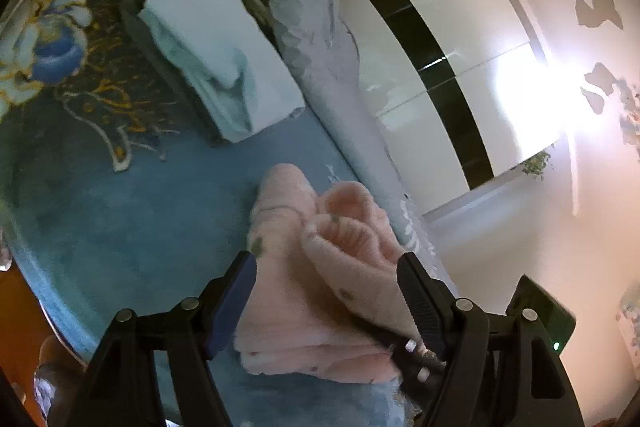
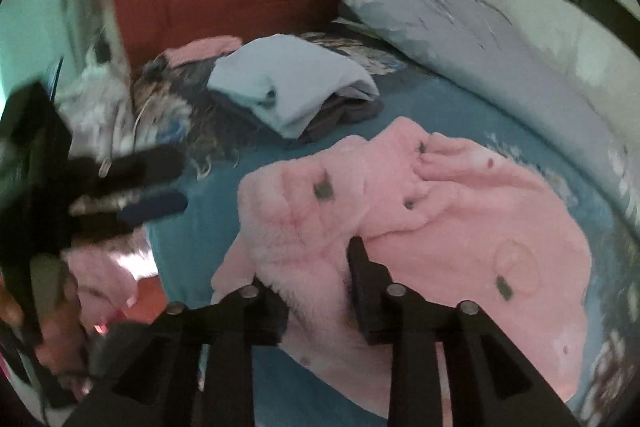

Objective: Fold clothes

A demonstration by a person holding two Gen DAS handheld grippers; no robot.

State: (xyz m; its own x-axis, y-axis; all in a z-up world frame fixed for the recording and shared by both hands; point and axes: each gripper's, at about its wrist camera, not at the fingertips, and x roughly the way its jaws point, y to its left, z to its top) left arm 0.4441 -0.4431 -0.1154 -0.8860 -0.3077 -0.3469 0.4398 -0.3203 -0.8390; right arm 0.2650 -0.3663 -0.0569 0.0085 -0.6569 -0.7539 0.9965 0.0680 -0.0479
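Across the blue bed (image 2: 192,259) we have the pink fleece garment (image 2: 460,227) bunched at lower centre; our right gripper (image 2: 316,291) pinches its near edge for folding, our left gripper (image 1: 326,291) spread around another fold.

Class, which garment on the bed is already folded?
The light blue garment near the headboard lies in a neat folded stack; the pink fleece garment lies crumpled.

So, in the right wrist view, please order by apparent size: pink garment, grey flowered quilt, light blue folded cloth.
1. Pink garment, though nearest the camera.
2. Grey flowered quilt.
3. Light blue folded cloth.
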